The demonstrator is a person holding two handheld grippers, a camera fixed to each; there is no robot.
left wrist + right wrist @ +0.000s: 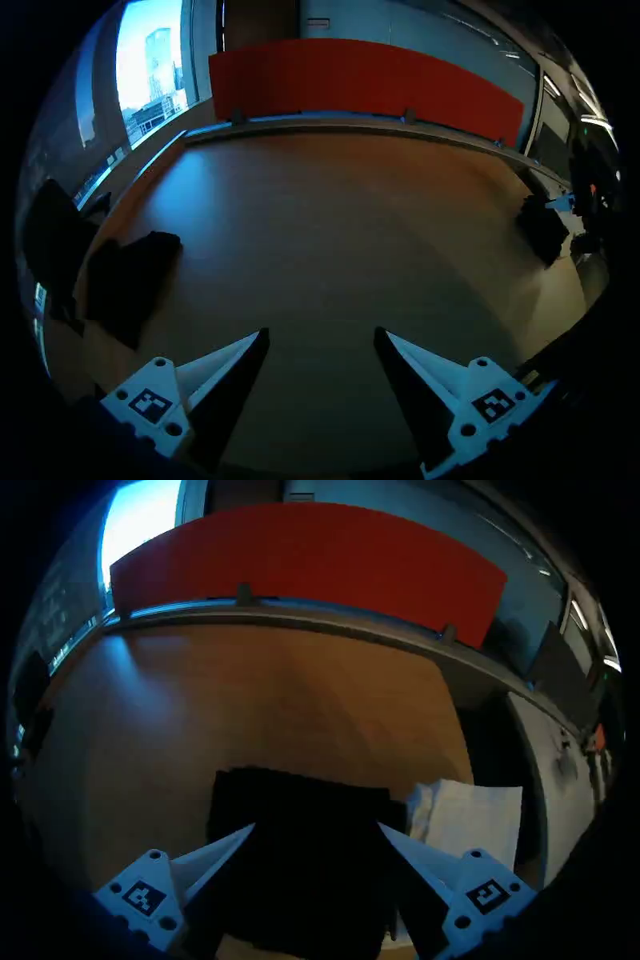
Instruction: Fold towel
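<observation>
R gripper (316, 825) wide open, hovering over dark towel (304, 864) lying flat on table (240, 696); white cloth (472, 816) just beside it. L gripper (320, 329) open too, over the wood.

No text you can read, black-and-white square code markers (150, 404) on your left tongs (320, 340) and right tongs (316, 832), small white wall sign (317, 24) blurred.
</observation>
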